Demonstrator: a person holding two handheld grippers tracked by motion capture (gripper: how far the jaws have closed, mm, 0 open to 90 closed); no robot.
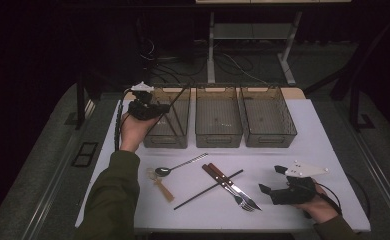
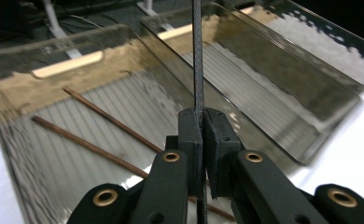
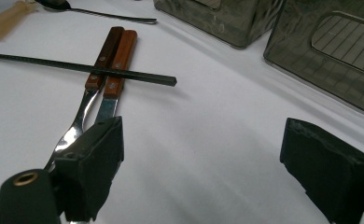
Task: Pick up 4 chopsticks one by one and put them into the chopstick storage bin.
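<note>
My left gripper (image 1: 164, 107) hovers over the left bin (image 1: 153, 141), shut on a black chopstick (image 1: 179, 100). In the left gripper view its jaws (image 2: 202, 116) pinch that thin black chopstick (image 2: 198, 56), which stands upright above the left bin (image 2: 68, 65). Two brown chopsticks (image 2: 105, 116) lie on the bin's floor. My right gripper (image 1: 270, 180) rests at the table's front right, open and holding nothing. In the right gripper view its jaws (image 3: 203, 140) stand wide apart just short of a wood-handled fork (image 3: 84, 116) and knife (image 3: 119, 60).
A middle bin (image 1: 218, 137) and a right bin (image 1: 268, 140) stand in a row with the left one. A second black chopstick (image 1: 208, 189) lies across the fork and knife. A metal spoon (image 1: 170, 167) and a small wooden utensil (image 1: 162, 187) lie front left.
</note>
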